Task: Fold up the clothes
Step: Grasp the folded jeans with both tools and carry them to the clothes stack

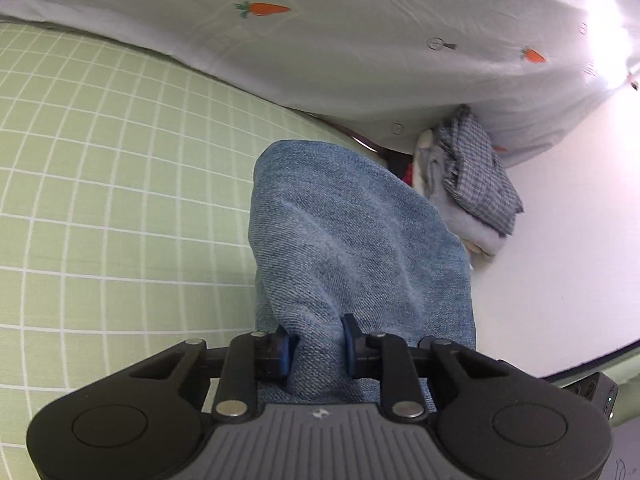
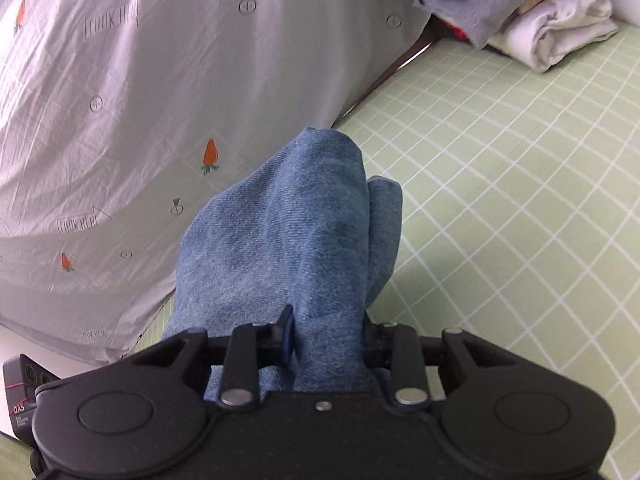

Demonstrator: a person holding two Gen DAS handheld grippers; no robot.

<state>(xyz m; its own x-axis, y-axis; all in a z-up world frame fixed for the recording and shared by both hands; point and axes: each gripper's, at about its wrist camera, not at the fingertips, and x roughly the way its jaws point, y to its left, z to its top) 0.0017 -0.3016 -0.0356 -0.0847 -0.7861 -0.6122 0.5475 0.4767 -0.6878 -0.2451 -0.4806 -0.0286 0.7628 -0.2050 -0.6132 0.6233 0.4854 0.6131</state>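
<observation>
Left wrist view: green sheet (image 1: 100,184), smooth cotton with a white grid, fills the left. Left gripper (image 1: 316,346) is clamped on a bunched fold of blue denim garment (image 1: 344,232), coarse twill, humped and raised over the sheet. Beyond, a white carrot-print cover (image 1: 360,52), creased. Far right, a clothes pile (image 1: 468,184) topped by checked fabric.

Right wrist view: right gripper (image 2: 326,338) likewise pinches a thick denim ridge between blue pads (image 2: 286,336).
</observation>
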